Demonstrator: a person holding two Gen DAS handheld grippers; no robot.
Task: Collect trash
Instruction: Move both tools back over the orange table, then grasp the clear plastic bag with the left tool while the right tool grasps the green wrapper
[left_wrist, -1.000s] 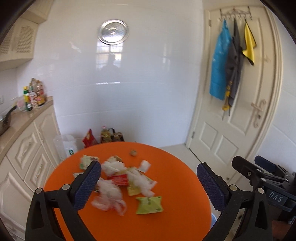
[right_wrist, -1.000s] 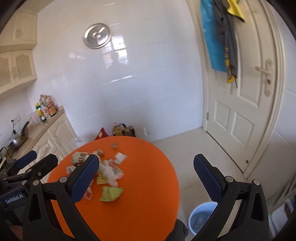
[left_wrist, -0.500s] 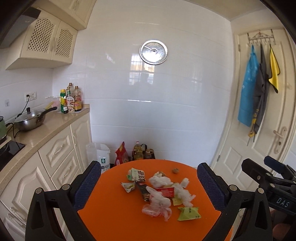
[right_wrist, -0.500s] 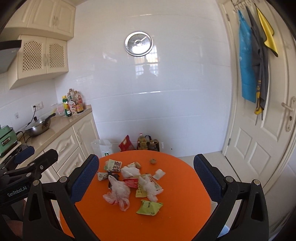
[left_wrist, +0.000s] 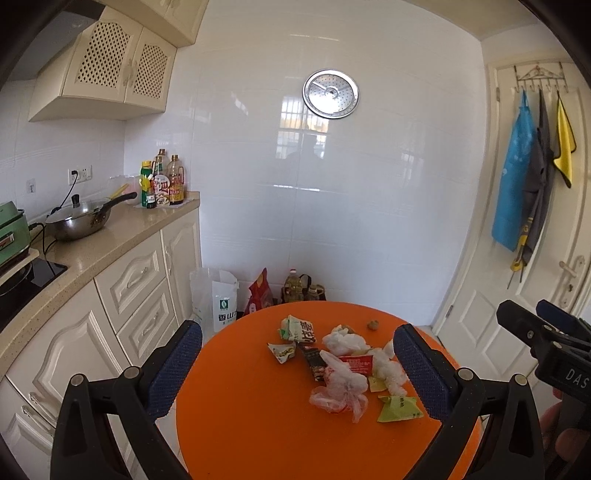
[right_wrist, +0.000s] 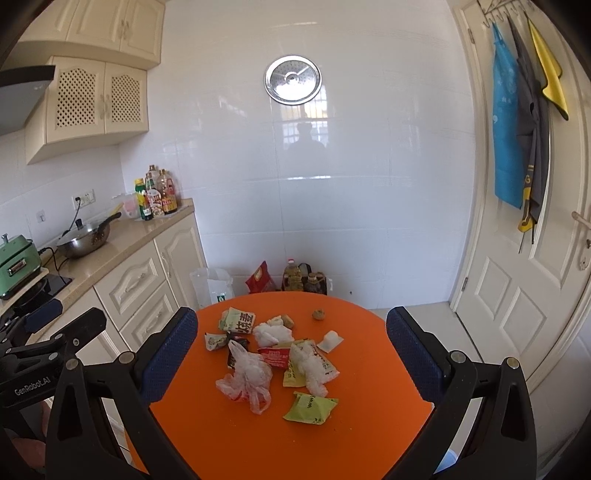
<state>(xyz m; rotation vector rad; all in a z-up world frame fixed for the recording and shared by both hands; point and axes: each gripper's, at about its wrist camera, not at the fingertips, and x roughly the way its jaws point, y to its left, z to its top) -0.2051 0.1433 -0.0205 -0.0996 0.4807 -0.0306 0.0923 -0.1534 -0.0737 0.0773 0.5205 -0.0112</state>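
Both claws hang spread and empty above the orange table (right_wrist: 236, 435): left claw (left_wrist: 297, 369), right claw (right_wrist: 291, 358). Trash sits mid-table, left to right: printed wrapper (right_wrist: 238, 320), plastic bag (right_wrist: 245, 380), red packet (right_wrist: 275, 357), green wrapper (right_wrist: 310, 408). Risks: light pieces sliding off the edge under a pinch, bag slipping. Nothing blocks reach; no bin clearly visible.

Crumpled wrappers, tissues and a plastic bag (right_wrist: 245, 378) lie clustered on the orange table (right_wrist: 369, 369).
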